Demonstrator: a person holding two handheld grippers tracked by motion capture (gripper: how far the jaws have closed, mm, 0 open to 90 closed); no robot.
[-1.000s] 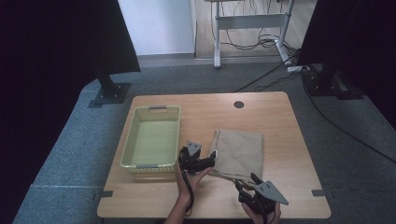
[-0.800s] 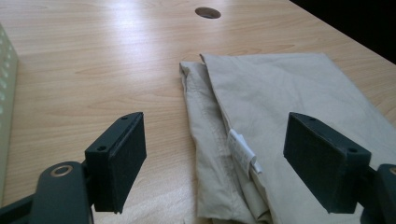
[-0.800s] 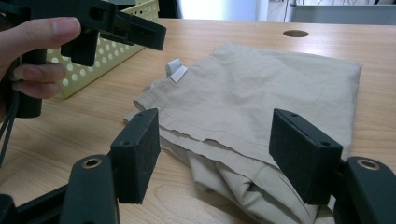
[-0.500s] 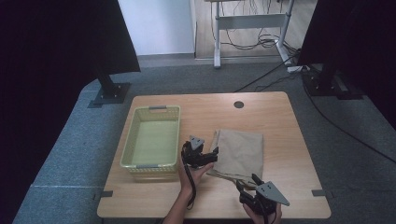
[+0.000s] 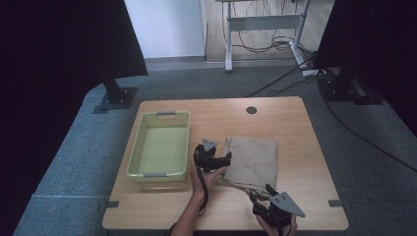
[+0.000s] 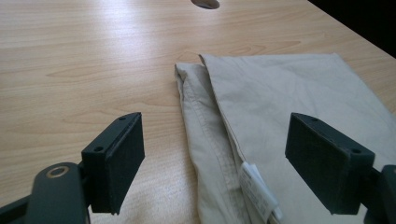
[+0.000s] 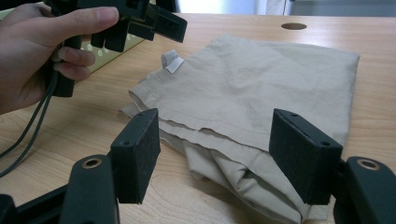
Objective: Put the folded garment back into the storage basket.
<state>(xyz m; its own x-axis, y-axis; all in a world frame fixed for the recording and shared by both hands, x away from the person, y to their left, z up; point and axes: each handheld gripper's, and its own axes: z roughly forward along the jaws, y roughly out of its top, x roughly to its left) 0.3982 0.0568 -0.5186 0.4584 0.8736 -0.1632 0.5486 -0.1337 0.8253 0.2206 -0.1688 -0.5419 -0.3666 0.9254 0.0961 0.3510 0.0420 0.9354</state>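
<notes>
High view shows my left tongs (image 5: 227, 158) gaping at the left edge of the folded beige garment (image 5: 253, 160), perhaps shorts, lying on the desk (image 5: 295, 123) beside the pale green basket (image 5: 158, 145). My right tongs (image 5: 258, 195) spread wide at its crumpled near edge, holding nothing.

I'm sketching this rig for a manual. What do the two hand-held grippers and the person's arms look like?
Each hand-held gripper, left and right, is black, with two flat rectangular jaws faced in dark pads and a brass-coloured ring at each jaw base. A grey three-cornered plate tops each. A black cable trails from the left one. The forearms are bare, no sleeves in view.
</notes>
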